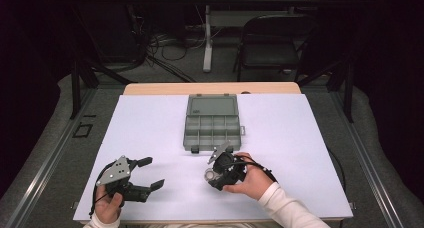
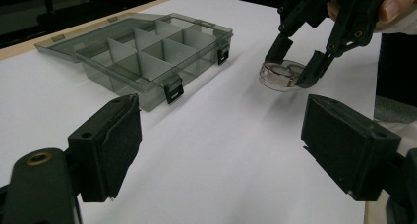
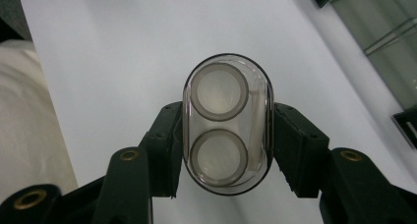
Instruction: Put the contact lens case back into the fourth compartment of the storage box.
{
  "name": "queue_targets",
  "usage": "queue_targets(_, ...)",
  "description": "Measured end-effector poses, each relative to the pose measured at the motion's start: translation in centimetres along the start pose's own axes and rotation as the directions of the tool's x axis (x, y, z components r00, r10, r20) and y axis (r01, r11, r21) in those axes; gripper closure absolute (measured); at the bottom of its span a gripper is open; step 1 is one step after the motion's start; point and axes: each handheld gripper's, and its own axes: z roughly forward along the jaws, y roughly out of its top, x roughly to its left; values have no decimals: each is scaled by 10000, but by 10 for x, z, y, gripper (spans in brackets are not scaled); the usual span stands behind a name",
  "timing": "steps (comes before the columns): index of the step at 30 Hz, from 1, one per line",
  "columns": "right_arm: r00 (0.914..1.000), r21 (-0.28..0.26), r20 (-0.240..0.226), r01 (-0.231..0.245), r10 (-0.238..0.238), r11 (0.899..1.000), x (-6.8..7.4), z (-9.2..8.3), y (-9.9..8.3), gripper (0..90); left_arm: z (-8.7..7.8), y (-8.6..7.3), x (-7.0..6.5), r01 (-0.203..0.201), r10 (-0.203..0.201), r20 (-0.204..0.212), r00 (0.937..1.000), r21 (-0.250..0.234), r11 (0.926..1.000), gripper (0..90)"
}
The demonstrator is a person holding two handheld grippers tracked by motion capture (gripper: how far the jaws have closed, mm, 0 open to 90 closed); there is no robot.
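- Clamping the clear oval case [image 3: 226, 123] across its narrow sides in the right gripper [image 3: 223, 150], just above the white worktop [image 1: 150, 133]; probably held so for carrying and lowering flat.
- Resting well off to the side, left gripper [image 1: 145, 174] spread wide, nothing between.
- Lying ahead of the right gripper: grey compartment box [image 1: 212, 125], lid thrown back, open and unobstructed.

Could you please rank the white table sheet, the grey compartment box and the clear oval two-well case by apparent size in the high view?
1. White paper-like sheet covering the table: largest.
2. Grey translucent plastic compartment box with its lid open.
3. Clear oval plastic case with two round wells: smallest, partly hidden by the right gripper, whose jaws clamp it.
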Motion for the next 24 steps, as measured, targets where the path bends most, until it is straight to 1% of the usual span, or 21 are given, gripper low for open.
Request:
queue_targets(4, 9997, -444, 209, -98, 108, 9990, -3, -4, 1, 487, 0, 0, 0, 9, -9, -6, 10000, -7, 10000, 160)
queue_targets(7, 9992, -856, 344, -184, 214, 9962, -6, -7, 2, 487, 0, 0, 0, 10, -10, -12, 10000, -16, 10000, 160)
queue_targets(8, 9988, -941, 374, -285, 321, 9952, -7, -8, 2, 487, 0, 0, 0, 17, -17, -10, 10000, -8, 10000, 160)
queue_targets(11, 9972, -1312, 510, -467, 538, 9903, -9, -11, 3, 487, 0, 0, 0, 12, -12, 35, 10000, -33, 10000, 160)
queue_targets(12, 9970, -1431, 549, -463, 547, 9886, -10, -12, 3, 487, 0, 0, 0, 17, -17, 74, 10000, -40, 10000, 160)
queue_targets(13, 9965, -1529, 565, -528, 620, 9868, -10, -13, 4, 487, 0, 0, 0, 17, -17, -8, 10000, -13, 10000, 160)
queue_targets(14, 9959, -1673, 591, -585, 692, 9842, -11, -14, 4, 487, 0, 0, 0, 4, -4, 20, 10000, -9, 10000, 160)
queue_targets(18, 9937, -1910, 568, -839, 964, 9780, -14, -17, 5, 487, 0, 0, 0, 20, -20, 33, 10000, -29, 10000, 160)
queue_targets(20, 9934, -1950, 576, -866, 995, 9770, -15, -17, 5, 487, 0, 0, 0, 8, -8, 31, 10000, -18, 10000, 160)
queue_targets(23, 9916, -2012, 588, -1011, 1151, 9743, -18, -19, 6, 487, 0, 0, 0, -2, 2, 31, 10000, -11, 10000, 160)
queue_targets(24, 9903, -2047, 573, -1126, 1267, 9723, -18, -20, 6, 487, 0, 0, 0, -2, 2, 31, 10000, -16, 10000, 160)
